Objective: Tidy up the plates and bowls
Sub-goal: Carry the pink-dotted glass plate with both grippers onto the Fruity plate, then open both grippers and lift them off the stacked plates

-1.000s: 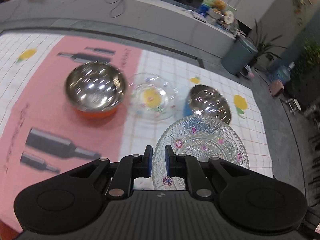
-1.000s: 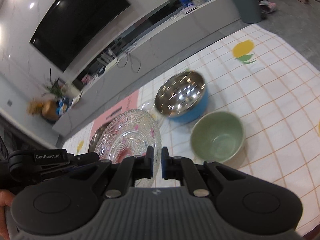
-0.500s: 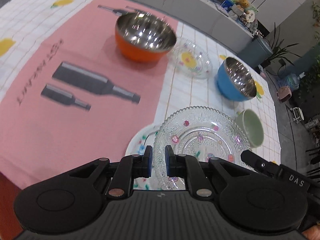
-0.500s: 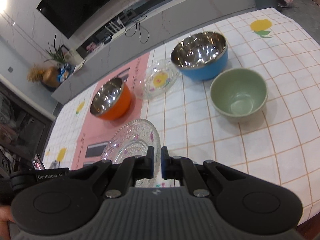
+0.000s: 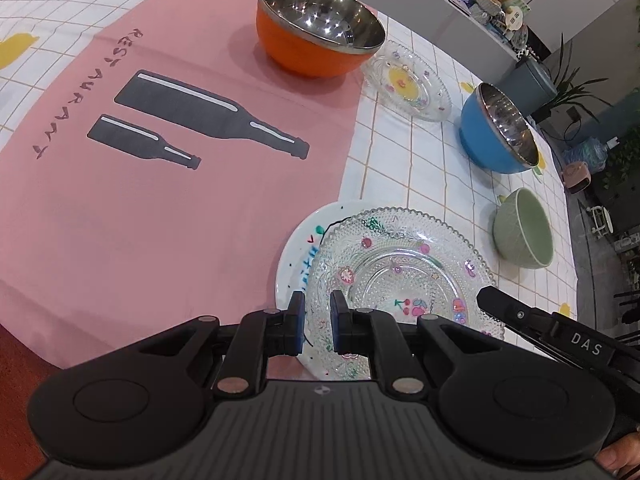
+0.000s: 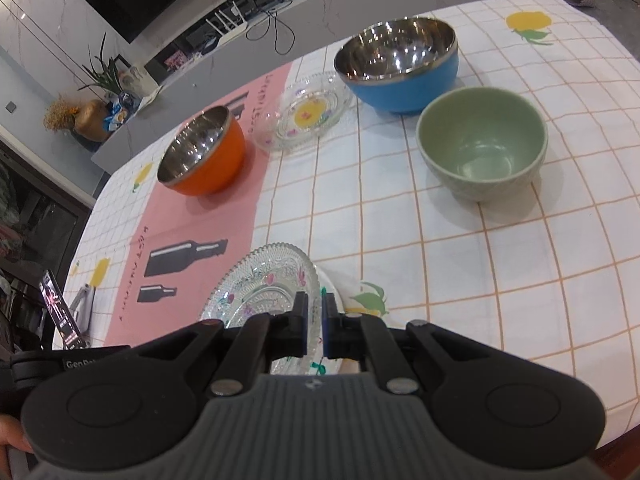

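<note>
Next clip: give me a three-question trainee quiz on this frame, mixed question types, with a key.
1. True or false: the large glass plate is gripped at its rim by both the left gripper and the right gripper.
2. Which bowl stands nearest the large glass plate? A. orange bowl B. blue bowl C. green bowl
3. Fill in: directly under the large glass plate is a ____ plate with coloured drawings.

Key:
1. True; each pair of jaws is shut on the rim.
2. C.
3. White: the white plate shows at the glass plate's left edge.
</note>
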A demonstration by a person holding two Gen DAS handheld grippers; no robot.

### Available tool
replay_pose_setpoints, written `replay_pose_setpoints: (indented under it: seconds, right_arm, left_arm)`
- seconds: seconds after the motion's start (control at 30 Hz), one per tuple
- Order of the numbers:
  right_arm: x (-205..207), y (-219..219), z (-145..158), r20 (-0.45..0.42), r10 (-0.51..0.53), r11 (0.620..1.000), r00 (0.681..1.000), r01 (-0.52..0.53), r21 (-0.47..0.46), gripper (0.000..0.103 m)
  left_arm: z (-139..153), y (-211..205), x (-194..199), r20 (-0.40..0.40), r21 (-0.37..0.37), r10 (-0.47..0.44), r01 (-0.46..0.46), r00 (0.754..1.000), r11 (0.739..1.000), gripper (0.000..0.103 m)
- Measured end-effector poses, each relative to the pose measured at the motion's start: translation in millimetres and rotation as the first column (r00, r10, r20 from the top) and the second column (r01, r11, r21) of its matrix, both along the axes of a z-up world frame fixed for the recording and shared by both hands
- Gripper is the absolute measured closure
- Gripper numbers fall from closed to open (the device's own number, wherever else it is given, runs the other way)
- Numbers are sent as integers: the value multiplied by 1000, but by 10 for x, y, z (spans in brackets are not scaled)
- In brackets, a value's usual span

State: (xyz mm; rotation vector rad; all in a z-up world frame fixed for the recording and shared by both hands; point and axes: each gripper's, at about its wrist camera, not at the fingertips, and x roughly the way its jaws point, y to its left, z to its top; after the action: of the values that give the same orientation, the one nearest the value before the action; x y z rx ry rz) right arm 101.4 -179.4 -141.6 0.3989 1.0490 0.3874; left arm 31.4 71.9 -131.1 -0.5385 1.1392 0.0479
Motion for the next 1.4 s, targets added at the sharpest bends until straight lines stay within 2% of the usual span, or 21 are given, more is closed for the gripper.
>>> replay_pose_setpoints:
  seconds: [0.4, 0.67, 1.07, 1.2, 1.33, 1.4]
  right_arm:
    - [37, 39, -137, -17, 7, 1000, 1000, -8, -26, 98]
    - [35, 66, -212, -16, 13, 999, 1000, -13, -45, 96]
    - [29, 86, -320, -36, 23, 998, 999, -25, -54, 91]
    - [28, 119, -316, -27, 35, 997, 999, -37, -73, 91]
    - [21, 107, -280, -14, 31, 995, 999, -32, -93, 84]
    - [20, 85, -247, -1, 31, 995, 1000, -31, -96, 75]
  left_arm:
    - [-66, -68, 1, -15, 48, -27, 28, 1000, 998, 89]
    - [-93, -50, 1, -16, 34, -26, 27, 1000, 999, 89]
    - [-115, 53, 5, -12, -29, -6, 6, 1000, 1000, 89]
    - [-126, 111, -18, 8, -72, 2, -2, 1000, 997, 85]
    - [-98, 180, -54, 31, -79, 12, -9, 999, 997, 85]
    - [-90, 199, -77, 43, -75, 10, -6, 999, 997, 85]
